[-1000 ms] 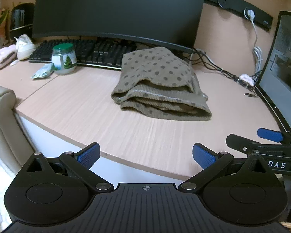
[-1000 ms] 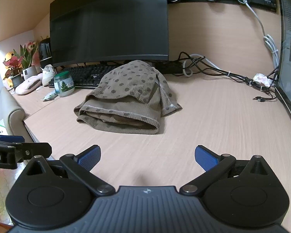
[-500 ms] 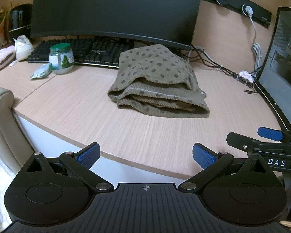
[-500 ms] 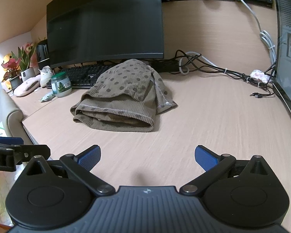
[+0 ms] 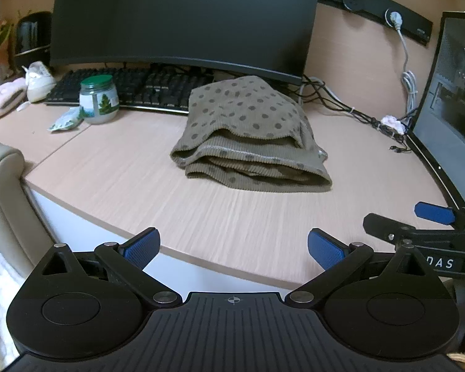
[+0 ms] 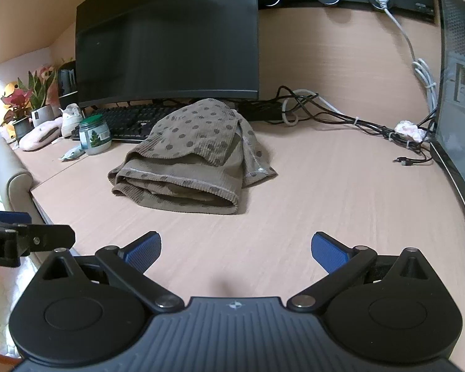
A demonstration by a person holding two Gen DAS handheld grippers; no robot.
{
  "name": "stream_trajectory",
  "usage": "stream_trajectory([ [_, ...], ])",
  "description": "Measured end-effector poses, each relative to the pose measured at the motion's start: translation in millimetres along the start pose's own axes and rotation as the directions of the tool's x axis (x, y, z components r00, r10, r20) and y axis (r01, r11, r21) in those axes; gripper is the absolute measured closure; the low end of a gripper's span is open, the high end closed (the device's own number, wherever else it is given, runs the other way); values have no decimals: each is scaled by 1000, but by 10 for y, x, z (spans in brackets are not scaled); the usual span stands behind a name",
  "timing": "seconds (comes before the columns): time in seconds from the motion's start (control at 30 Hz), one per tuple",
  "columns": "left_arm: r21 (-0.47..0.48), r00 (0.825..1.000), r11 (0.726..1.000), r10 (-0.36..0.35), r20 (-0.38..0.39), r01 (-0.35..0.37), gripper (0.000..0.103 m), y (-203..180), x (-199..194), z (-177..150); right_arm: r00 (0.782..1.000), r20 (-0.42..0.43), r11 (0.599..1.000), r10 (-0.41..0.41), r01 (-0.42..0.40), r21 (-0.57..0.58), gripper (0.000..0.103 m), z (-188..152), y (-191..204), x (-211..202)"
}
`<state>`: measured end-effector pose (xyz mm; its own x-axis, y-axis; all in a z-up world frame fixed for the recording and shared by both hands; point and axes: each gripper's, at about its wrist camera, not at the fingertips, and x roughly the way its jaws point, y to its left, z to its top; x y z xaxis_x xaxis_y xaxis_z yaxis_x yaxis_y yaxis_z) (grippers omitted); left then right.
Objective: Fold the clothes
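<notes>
A dotted garment (image 5: 248, 136) is seen lying folded on the table (image 5: 114, 167), its far edge against the keyboard (image 5: 139, 88). The left gripper (image 5: 232, 246) and right gripper (image 6: 236, 249) are held near the table's front edge, fingers spread, nothing gripped, well apart from the garment.

A: Where did the left wrist view look from?
B: Low at the desk (image 5: 114, 167) front edge, facing the monitor (image 5: 183, 15).
A: And the right one?
B: Beside it, rightward, over the desktop; both shared the folded garment (image 6: 189, 158).
</notes>
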<state>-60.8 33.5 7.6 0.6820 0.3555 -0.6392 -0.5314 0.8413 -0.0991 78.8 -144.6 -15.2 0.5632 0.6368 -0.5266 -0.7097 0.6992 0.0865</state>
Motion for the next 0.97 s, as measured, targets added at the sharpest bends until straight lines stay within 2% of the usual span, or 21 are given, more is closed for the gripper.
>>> stream_trajectory([
  [0.7, -12, 1000, 1000, 18, -10, -18, 0, 62, 102, 101, 1000, 5, 1000, 9, -9, 1, 0, 122, -33, -5],
  [0.83, -29, 1000, 1000, 8, -12, -9, 0, 95, 143, 123, 1000, -1, 1000, 6, -6, 1, 0, 147, -60, 23],
  [0.97, -85, 1000, 996, 9, 11, -8, 0, 189, 192, 234, 1000, -6, 1000, 14, -15, -9, 0, 210, -79, 44],
])
